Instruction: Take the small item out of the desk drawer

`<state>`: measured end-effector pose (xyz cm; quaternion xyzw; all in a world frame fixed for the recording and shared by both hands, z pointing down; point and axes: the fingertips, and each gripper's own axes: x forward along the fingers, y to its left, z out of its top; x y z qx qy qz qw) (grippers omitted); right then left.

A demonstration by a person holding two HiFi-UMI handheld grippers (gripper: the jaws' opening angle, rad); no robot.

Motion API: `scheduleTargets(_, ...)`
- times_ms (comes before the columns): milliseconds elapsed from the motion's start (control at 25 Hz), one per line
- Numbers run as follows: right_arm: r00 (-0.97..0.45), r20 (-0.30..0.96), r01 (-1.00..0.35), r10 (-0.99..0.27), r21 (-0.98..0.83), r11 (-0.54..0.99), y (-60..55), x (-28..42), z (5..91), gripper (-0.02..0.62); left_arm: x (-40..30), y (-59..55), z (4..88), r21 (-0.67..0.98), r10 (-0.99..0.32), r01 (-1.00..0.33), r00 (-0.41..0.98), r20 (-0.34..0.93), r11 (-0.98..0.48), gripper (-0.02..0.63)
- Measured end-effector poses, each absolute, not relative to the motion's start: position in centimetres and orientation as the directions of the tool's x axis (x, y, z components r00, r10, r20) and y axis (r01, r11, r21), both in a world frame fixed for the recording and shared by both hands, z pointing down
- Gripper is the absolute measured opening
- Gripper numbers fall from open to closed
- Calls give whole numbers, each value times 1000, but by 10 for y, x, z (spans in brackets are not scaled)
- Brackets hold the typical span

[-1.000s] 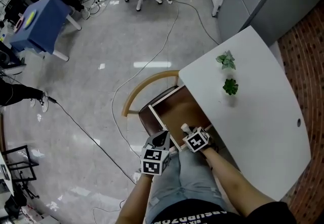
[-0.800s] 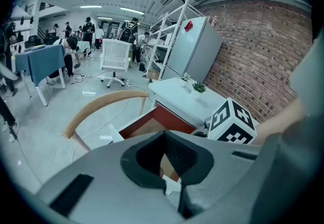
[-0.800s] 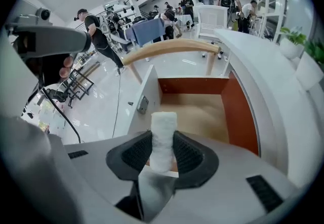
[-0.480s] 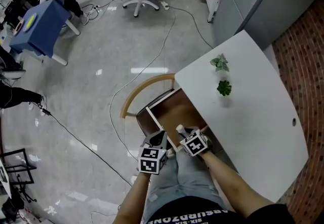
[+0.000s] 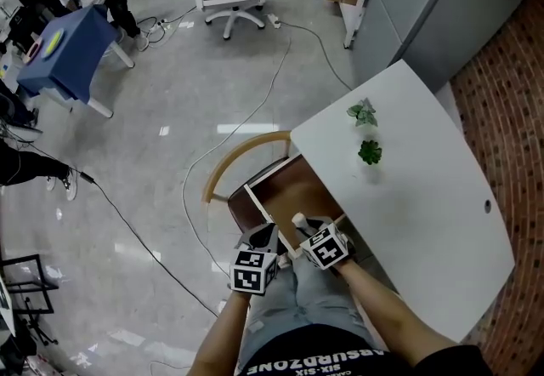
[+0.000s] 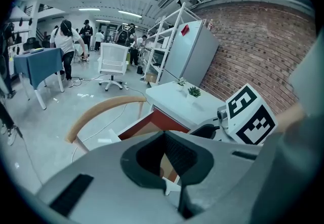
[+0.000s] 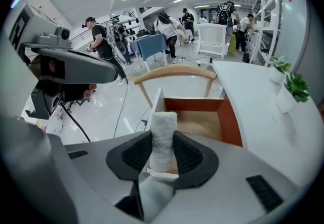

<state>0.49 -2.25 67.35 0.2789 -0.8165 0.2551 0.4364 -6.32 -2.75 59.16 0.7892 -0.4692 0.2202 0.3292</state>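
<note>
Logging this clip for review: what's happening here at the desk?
A person works a claw in each hand at a white desk whose drawer is pulled open. The right claw is clamped on a small white roll, holding it upright over the drawer. The left claw sits at the drawer's front edge, jaws apart, with nothing gripped.

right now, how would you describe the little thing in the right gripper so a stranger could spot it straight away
Start at the white desk, whose drawer is pulled open and brown inside. Just above that drawer, the right gripper holds a small white roll upright between its jaws. It is the only fuzzy, towel-like cylinder here; the other small things are green potted plants further along the desk.
</note>
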Motion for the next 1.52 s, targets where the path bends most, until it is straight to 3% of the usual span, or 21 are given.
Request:
scheduleTargets(960,-497,781,-726,-379,-136,674,-20,16,591,127,-54,-19,564,317,-596,-868,494,633,-382,6)
scheduleTargets(1520,-561,671,-727,-485,-119,677,-21,19,527,124,-36,-17,535,281,-630,-856,511,584,-434,6)
